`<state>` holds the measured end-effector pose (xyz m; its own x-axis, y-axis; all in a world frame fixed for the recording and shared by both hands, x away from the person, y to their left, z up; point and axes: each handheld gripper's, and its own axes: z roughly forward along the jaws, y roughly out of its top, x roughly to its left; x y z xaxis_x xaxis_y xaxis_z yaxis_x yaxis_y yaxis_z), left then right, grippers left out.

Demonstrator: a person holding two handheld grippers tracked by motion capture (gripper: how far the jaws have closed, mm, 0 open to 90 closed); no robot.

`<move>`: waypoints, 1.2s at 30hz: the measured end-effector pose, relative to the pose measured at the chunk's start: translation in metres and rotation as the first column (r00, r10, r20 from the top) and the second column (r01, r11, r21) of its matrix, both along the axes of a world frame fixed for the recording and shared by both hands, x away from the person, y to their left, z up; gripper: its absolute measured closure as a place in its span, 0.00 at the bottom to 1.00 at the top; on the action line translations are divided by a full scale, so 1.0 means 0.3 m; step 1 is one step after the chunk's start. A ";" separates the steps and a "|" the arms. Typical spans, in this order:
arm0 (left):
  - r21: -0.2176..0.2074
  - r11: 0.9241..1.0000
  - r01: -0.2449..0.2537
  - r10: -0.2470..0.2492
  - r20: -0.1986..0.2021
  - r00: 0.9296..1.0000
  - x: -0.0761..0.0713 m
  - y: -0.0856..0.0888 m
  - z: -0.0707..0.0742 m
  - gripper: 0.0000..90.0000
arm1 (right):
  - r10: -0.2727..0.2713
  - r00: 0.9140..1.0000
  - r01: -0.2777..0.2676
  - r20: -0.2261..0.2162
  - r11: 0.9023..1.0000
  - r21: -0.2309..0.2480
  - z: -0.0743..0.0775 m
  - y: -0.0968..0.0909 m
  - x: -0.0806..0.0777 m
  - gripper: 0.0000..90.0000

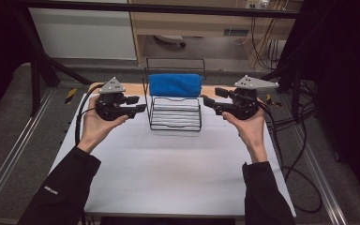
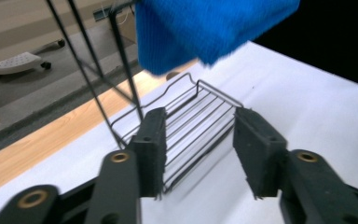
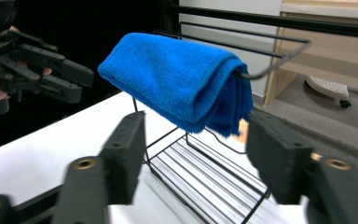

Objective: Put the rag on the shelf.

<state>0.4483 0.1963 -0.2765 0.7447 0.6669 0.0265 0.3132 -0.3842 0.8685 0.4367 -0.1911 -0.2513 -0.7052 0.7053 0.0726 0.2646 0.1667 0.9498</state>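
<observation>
Both my left gripper [image 1: 140,104] and right gripper [image 1: 207,101] released and empty flanking the wire rack [image 1: 176,114], blue towel [image 1: 175,85] draped on its top rail beyond—I'd close in level, pinching cloth clear of wire.

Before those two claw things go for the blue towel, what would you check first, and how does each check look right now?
1. Folded blue terry towel hangs over the top bar of the black wire rack: ok.
2. Left gripper open, nothing between its fingers: ok.
3. Right gripper open, nothing held: ok.
4. Both grippers apart from the rack, one on each side: ok.
5. White table top in front of the rack free of clutter: ok.
6. Rack fixed to the table: cannot tell.
</observation>
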 end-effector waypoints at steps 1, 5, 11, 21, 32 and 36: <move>0.002 1.000 -0.001 0.001 -0.008 1.000 -0.005 0.009 -0.009 0.55 | -0.001 1.000 0.001 -0.005 1.000 -0.004 -0.004 -0.005 -0.006 0.36; 0.013 1.000 -0.002 0.002 -0.026 1.000 -0.030 0.044 -0.048 0.44 | -0.003 1.000 0.002 -0.028 1.000 -0.015 -0.031 -0.025 -0.024 0.24; 0.025 1.000 -0.011 0.012 -0.056 0.998 -0.065 0.096 -0.125 0.31 | -0.013 0.998 0.011 -0.060 1.000 -0.028 -0.107 -0.060 -0.051 0.11; -0.004 0.998 -0.062 0.061 -0.103 0.993 -0.123 0.178 -0.298 0.13 | -0.028 0.990 0.017 -0.138 0.997 -0.081 -0.291 -0.113 -0.094 0.04; 0.015 0.995 -0.094 0.096 -0.142 0.985 -0.187 0.237 -0.453 0.09 | -0.069 0.977 0.052 -0.200 0.995 -0.090 -0.474 -0.197 -0.153 0.01; 0.000 0.995 -0.104 0.103 -0.133 0.986 -0.211 0.263 -0.481 0.09 | -0.064 0.975 0.048 -0.215 0.996 -0.081 -0.519 -0.230 -0.181 0.01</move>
<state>0.3851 0.2752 -0.4207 0.6684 0.7403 -0.0729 0.4634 -0.3377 0.8193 0.3823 -0.2600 -0.4069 -0.6377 0.7524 0.1649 0.4737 0.2143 0.8542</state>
